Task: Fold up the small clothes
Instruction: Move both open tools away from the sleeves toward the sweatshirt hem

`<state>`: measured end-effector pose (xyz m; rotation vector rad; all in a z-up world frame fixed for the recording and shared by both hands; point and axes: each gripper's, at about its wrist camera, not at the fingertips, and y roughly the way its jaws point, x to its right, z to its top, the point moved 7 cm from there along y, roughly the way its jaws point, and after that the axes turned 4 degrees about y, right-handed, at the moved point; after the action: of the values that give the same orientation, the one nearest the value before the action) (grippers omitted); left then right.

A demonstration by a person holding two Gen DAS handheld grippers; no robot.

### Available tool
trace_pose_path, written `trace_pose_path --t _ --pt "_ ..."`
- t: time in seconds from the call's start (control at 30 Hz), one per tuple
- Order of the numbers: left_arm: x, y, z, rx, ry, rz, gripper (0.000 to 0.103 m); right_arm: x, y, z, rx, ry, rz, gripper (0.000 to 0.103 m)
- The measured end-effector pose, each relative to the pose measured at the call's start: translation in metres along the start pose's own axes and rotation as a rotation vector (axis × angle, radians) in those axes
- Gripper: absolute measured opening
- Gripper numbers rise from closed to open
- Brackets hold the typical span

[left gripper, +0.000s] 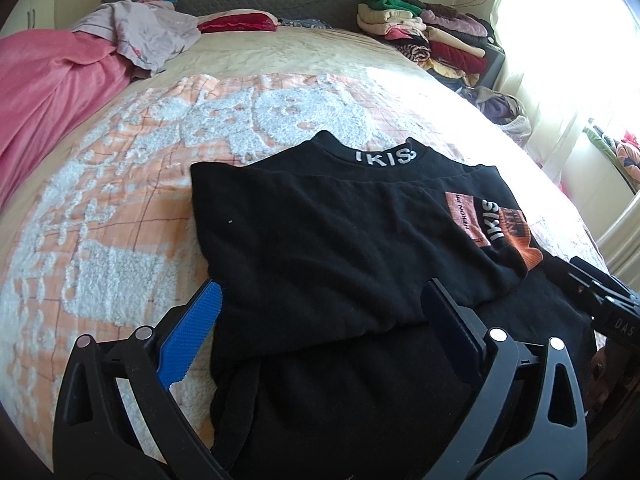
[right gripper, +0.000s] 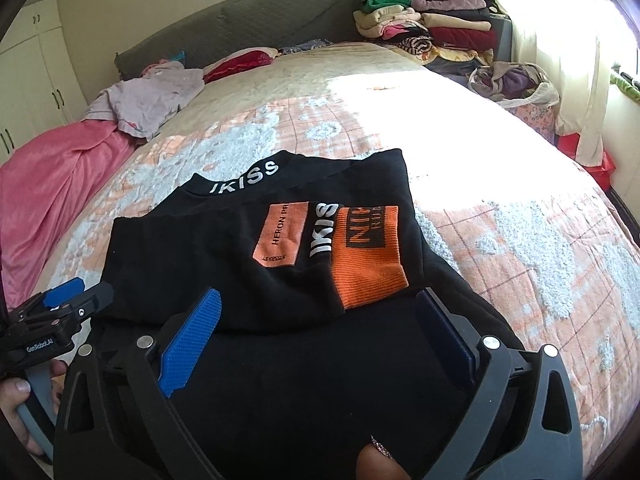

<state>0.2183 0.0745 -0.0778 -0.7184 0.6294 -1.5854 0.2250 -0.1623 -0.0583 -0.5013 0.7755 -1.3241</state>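
Lying folded on bed, black top (right gripper: 224, 256), orange cuff (right gripper: 366, 264)

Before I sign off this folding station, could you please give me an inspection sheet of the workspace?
Surface: bed under a peach and white fleecy blanket, sunlit on the window side.
Job's things: black top lying partly folded on the blanket, collar lettering away from the cameras, orange cuff laid across it.
Clutter: pink sheet, crumpled pale garment, red cushion near the headboard.
Grippers: left claw open over the top's near edge; right claw open, gripping nothing.
Cables: nothing seen.
Surroundings: stacked folded clothes, bag of laundry, curtained window, cupboard doors.
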Motion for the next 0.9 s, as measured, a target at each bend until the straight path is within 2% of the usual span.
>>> trace_pose_path --t 0.53,0.9 --pt "-0.036 -0.025 -0.030 0.023 -0.129 0.043 0.093 -0.009 -0.034 -0.002 0.045 -0.028 0.014 0.097" --pt "-0.022 -0.054 -0.042 0.012 -0.090 0.054 0.093 -0.004 -0.065 -0.005 0.082 -0.036 0.015 0.097"
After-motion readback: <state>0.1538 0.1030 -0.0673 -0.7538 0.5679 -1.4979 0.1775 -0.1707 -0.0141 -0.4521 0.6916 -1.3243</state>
